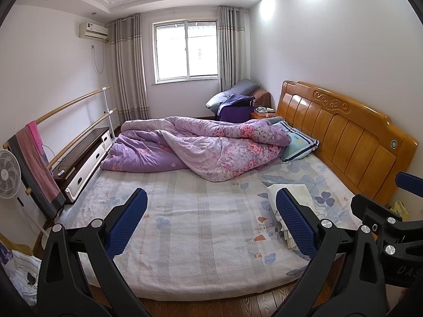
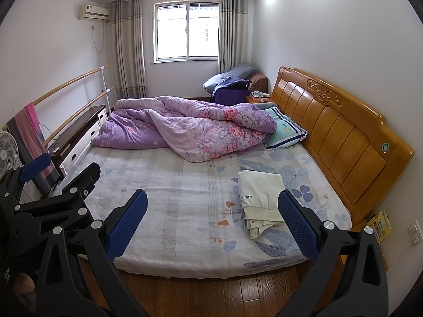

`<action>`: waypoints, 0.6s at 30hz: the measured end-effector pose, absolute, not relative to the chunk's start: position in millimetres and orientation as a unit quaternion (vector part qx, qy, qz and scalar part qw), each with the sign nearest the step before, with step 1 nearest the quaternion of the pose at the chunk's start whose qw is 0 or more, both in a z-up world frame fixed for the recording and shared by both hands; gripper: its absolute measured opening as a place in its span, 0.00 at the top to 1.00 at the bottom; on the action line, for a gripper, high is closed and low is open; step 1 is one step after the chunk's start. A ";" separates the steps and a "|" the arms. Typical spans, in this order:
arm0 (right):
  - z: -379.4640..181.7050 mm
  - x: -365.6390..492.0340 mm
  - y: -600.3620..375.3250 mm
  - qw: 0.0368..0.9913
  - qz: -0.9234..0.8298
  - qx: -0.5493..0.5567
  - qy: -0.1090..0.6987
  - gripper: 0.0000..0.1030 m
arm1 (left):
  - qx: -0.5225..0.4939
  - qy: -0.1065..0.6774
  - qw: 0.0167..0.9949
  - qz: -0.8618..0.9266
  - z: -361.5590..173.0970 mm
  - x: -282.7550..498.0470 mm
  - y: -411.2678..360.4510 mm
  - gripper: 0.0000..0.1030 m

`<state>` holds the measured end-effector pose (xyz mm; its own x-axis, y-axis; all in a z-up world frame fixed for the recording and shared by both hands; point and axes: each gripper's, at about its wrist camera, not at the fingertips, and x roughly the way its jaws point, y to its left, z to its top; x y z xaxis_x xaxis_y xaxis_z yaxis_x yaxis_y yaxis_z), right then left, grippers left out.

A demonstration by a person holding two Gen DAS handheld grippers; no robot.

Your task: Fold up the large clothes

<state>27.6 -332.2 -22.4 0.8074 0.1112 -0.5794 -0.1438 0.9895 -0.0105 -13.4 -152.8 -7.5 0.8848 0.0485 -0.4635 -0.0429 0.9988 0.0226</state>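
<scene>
A folded white garment (image 2: 260, 195) with small dark lettering lies on the right side of the bed (image 2: 171, 224), near the headboard. In the left wrist view the garment (image 1: 288, 189) is partly hidden behind one blue finger pad. My left gripper (image 1: 211, 194) is open above the bed's near edge with nothing between its fingers. My right gripper (image 2: 212, 195) is also open and empty, and the garment sits just inside its right finger. The two grippers are side by side, each visible at the edge of the other's view.
A crumpled purple floral quilt (image 1: 198, 148) and a striped pillow (image 1: 298, 142) fill the far half of the bed. The wooden headboard (image 1: 343, 134) runs along the right. A low cabinet (image 1: 84, 158), a fan (image 1: 8, 174) and a towel rail stand on the left. Loose fabric (image 1: 18, 272) lies at lower left.
</scene>
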 end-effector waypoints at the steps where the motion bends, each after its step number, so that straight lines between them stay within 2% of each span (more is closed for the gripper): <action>1: -22.9 28.4 -332.4 0.950 0.067 -0.027 0.304 0.07 | 0.006 0.240 0.971 0.023 -8.5 -11.7 -153.1 0.05; 18: -37.2 50.9 -333.0 0.945 0.069 -0.026 0.318 0.07 | 0.008 0.254 0.967 0.024 -26.7 22.3 -154.8 0.05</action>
<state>50.9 -333.0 -37.2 0.7884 0.1137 -0.6046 -0.1469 0.9891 -0.0056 22.3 -154.8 -26.7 0.8699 0.0509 -0.4907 -0.0428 0.9987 0.0277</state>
